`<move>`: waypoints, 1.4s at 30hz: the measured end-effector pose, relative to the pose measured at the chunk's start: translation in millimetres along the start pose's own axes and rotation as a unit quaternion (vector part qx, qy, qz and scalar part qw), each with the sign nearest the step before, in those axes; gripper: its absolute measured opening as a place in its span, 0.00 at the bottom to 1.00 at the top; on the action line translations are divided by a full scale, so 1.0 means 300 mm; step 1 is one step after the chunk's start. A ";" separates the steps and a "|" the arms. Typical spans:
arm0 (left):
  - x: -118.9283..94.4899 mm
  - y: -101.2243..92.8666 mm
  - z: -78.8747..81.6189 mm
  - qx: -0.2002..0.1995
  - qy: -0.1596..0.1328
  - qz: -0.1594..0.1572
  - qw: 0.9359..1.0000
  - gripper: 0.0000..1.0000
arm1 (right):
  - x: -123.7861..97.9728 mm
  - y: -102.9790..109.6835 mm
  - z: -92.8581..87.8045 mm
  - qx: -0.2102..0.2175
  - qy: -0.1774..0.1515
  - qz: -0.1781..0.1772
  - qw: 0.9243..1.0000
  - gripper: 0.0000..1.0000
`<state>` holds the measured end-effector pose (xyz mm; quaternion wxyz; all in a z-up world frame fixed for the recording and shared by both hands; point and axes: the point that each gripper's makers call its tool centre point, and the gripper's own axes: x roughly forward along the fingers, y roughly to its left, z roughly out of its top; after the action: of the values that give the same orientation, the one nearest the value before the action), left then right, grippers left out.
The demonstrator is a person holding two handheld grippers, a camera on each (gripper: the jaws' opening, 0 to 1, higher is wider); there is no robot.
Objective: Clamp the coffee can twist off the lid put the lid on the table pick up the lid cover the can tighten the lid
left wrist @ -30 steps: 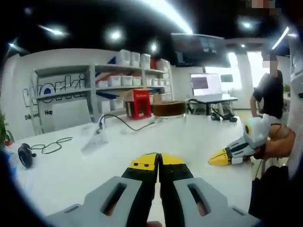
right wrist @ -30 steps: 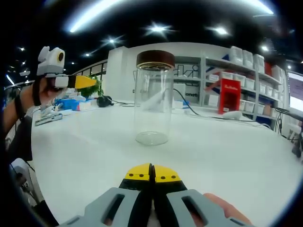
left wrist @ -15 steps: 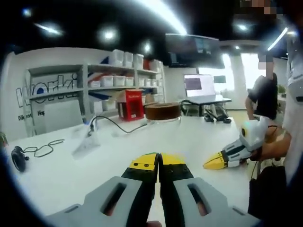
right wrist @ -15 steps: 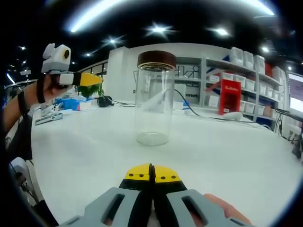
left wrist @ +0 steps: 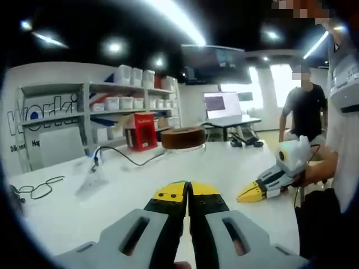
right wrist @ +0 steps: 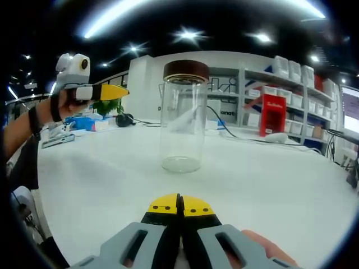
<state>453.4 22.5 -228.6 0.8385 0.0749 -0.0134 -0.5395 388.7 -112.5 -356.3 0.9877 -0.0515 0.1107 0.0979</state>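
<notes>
Jaws together, the right gripper [right wrist: 180, 203] faces the coffee can [right wrist: 184, 115] at twelve o'clock on the table [right wrist: 269, 185]; the left gripper [right wrist: 115, 92], also closed, must open wide, descending squarely over the still-seated lid [right wrist: 185, 70].

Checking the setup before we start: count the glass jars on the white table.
1. A clear glass jar with a dark brown lid stands upright mid-table, ahead of the right hand-held gripper. More could be hidden outside these views.
</notes>
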 end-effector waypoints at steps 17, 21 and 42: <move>0.036 0.014 -0.020 0.011 -0.007 -0.029 1.000 0.00 | 0.002 -0.002 0.001 0.000 0.000 -0.001 1.000 0.00; 0.047 0.016 -0.034 0.006 -0.003 -0.030 1.000 0.00 | 0.002 -0.003 0.001 0.000 0.000 -0.001 1.000 0.00; 0.081 0.029 -0.064 -0.004 -0.004 -0.038 0.999 0.06 | 0.002 -0.003 0.002 -0.001 -0.001 -0.001 1.000 0.00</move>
<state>473.3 6.1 -247.7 0.8178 0.0698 -0.0116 -0.5711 389.7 -113.3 -355.8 0.9878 -0.0521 0.1097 0.0972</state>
